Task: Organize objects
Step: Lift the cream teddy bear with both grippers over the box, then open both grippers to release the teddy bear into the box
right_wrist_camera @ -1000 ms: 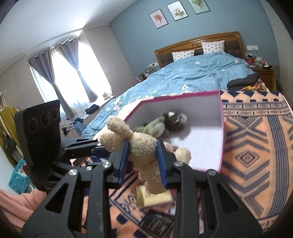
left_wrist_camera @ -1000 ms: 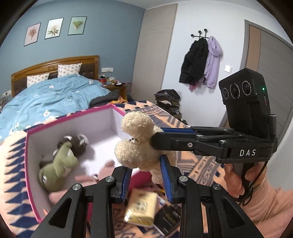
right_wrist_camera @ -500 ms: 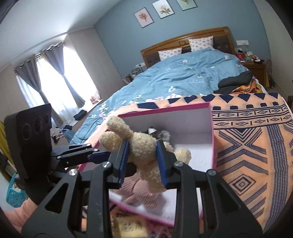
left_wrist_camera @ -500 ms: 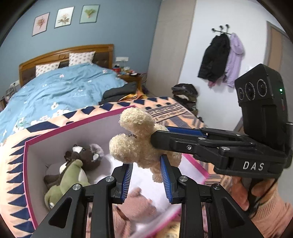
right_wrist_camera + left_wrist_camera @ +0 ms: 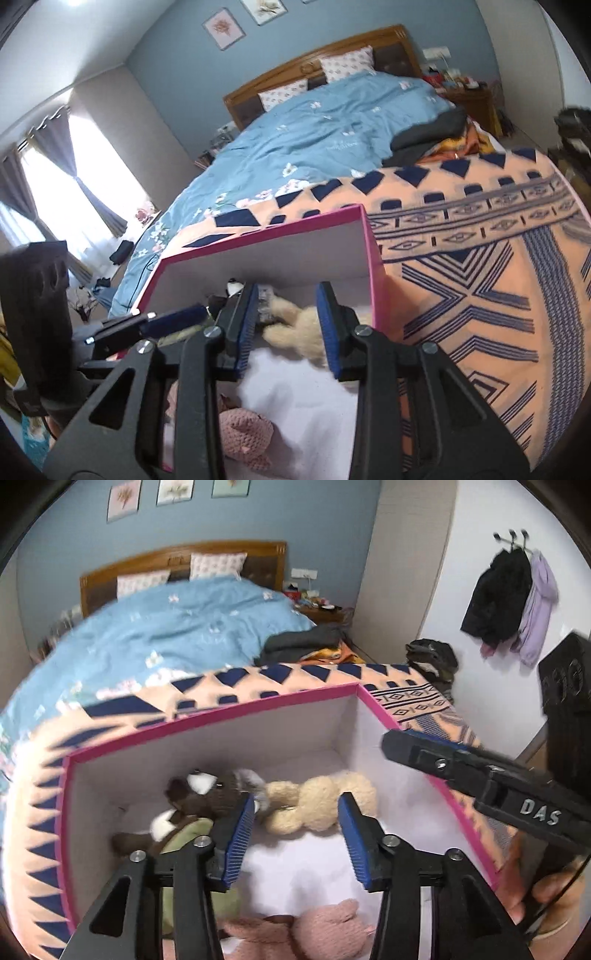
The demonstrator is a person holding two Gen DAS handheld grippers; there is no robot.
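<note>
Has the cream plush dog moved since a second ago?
Yes. The cream plush dog has gone from the right tongs, above the pink box's rim, down to its floor beside the brown plush.

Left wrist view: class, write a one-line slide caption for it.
Open left tongs hover over a pink-rimmed box where a cream plush dog lies beside brown, green and pink toys.
</note>
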